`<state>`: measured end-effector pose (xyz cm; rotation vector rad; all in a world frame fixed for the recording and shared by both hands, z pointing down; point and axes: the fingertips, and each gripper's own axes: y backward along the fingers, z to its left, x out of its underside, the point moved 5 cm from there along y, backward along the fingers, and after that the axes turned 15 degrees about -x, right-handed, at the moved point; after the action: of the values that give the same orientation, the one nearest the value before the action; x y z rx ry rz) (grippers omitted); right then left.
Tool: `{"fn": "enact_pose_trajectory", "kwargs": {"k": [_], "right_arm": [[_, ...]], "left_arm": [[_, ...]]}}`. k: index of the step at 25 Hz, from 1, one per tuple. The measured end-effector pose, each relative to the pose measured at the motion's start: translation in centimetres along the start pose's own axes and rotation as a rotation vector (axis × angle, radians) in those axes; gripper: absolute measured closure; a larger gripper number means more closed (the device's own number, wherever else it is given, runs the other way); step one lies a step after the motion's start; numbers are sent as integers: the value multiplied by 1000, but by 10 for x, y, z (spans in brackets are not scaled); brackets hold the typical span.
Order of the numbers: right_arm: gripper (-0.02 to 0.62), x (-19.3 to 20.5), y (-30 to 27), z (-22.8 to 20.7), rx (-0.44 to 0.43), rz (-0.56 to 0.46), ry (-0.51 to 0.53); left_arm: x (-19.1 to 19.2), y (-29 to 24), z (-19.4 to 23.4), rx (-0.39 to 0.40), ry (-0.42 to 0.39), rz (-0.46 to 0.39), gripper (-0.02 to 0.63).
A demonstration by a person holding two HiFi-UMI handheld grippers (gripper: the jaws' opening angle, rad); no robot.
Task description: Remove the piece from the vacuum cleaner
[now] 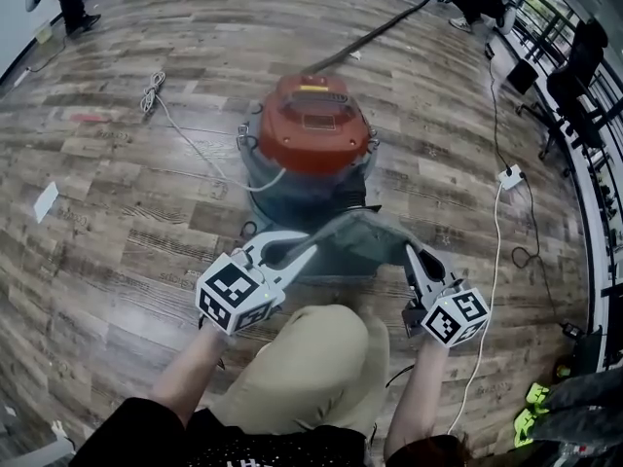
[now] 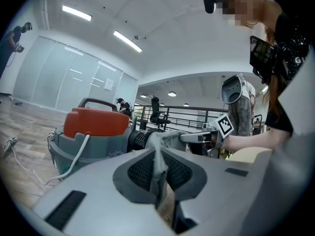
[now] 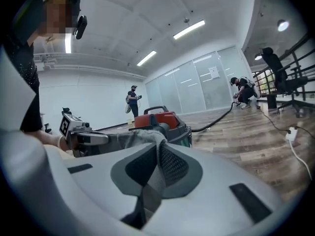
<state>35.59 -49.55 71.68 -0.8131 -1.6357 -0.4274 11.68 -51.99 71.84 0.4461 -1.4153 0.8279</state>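
The vacuum cleaner (image 1: pixel 311 129) stands on the wood floor, a grey tub with a red lid. A grey cloth piece (image 1: pixel 362 239) hangs off its near side, stretched between my two grippers. My left gripper (image 1: pixel 292 251) is shut on the cloth's left end, and the fabric (image 2: pixel 158 154) shows pinched between its pads. At the right end, my right gripper (image 1: pixel 417 259) is shut on the cloth (image 3: pixel 147 139) in the same way. Each gripper view shows the vacuum (image 2: pixel 96 124) (image 3: pixel 157 119) behind the cloth and the other gripper (image 2: pixel 206 137) (image 3: pixel 86 139) across it.
A white power cord (image 1: pixel 195 144) trails left from the vacuum and a black hose (image 1: pixel 375 32) runs to the far right. A power strip (image 1: pixel 510 176) and cables lie at right near office chairs (image 1: pixel 574 66). My knee (image 1: pixel 311 358) is just below the grippers. People stand at the back.
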Motion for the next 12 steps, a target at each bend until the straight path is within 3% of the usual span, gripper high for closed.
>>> {"fn": "enact_pose_trajectory", "kwargs": {"k": [7,12], "right_arm": [[571,6,11,11,4,-14,2],[571,9,28,16,25,5,32]], "left_arm": [[8,12,-10,4,14,-22,569],[22,22,-11,6,77,-16,569]]}}
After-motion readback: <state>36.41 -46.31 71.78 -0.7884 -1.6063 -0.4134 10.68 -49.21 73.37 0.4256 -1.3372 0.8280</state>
